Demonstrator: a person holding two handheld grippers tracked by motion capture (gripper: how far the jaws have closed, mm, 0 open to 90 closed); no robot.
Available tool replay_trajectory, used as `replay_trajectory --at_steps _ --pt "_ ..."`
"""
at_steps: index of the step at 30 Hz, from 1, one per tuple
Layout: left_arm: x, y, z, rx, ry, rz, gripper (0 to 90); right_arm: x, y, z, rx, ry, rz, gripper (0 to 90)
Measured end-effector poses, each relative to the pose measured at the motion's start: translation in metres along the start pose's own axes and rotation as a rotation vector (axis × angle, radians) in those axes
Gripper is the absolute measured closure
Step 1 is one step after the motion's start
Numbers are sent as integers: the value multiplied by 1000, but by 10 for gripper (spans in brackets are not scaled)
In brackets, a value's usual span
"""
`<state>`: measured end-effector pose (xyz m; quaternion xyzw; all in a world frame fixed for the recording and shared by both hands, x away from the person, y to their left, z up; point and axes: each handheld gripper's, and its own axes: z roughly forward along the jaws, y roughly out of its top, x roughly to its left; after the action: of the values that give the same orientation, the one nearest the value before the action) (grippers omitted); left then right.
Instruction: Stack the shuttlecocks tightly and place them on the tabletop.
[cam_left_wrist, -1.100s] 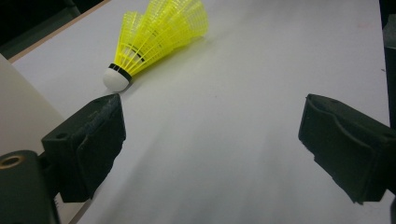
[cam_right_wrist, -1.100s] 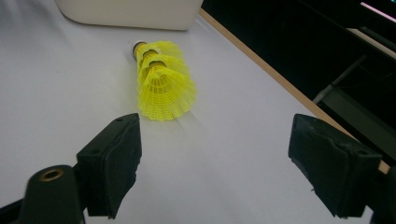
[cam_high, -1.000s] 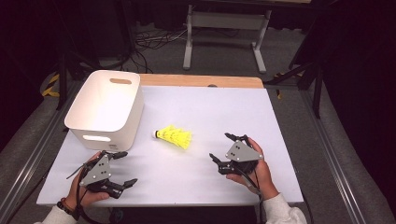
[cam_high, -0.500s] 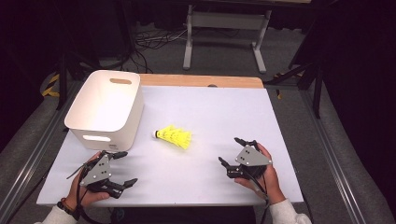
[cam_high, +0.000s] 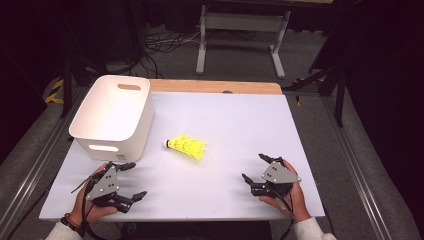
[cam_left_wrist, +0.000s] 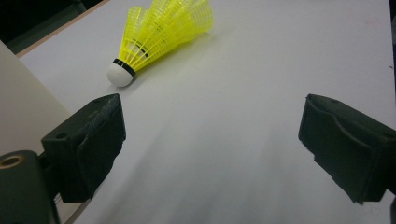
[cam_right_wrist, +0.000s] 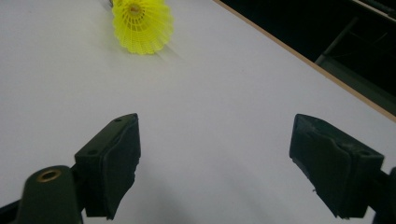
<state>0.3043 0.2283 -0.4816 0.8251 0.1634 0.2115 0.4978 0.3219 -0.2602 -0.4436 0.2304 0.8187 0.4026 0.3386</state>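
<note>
A yellow shuttlecock (cam_high: 187, 146) with a white cork lies on its side in the middle of the white table (cam_high: 225, 130). It also lies ahead of the jaws in the left gripper view, shuttlecock (cam_left_wrist: 159, 32), and in the right gripper view, shuttlecock (cam_right_wrist: 141, 23). My left gripper (cam_high: 131, 180) rests open near the front left edge, with nothing between its jaws. My right gripper (cam_high: 255, 167) stands open near the front right, well to the right of the shuttlecock, also empty. Both black jaw pairs (cam_left_wrist: 210, 149) (cam_right_wrist: 215, 163) are spread wide over bare table.
A white plastic bin (cam_high: 112, 116) with a handle slot stands at the left, just behind my left gripper; its wall (cam_left_wrist: 23, 102) shows beside the left jaw. A wooden strip (cam_high: 215, 87) edges the table's far side. Cables and a stand's legs lie on the floor beyond.
My right gripper has drawn back toward the front right edge, away from the shuttlecock. The left gripper and the shuttlecock have stayed put.
</note>
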Motion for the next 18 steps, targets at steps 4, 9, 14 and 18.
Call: replay_trajectory --at_steps 4,9,14,18 --pt "0 -1 -1 2 10 0 81 -3 -6 0 4 3 45 152" --pt "0 -3 -4 -3 28 -12 77 -2 -13 1 0 14 60 128" --pt "3 -4 -6 -15 38 -26 73 0 -11 6 10 12 46 120" --pt "2 -5 -7 -13 38 -29 73 2 -9 6 3 17 44 120"
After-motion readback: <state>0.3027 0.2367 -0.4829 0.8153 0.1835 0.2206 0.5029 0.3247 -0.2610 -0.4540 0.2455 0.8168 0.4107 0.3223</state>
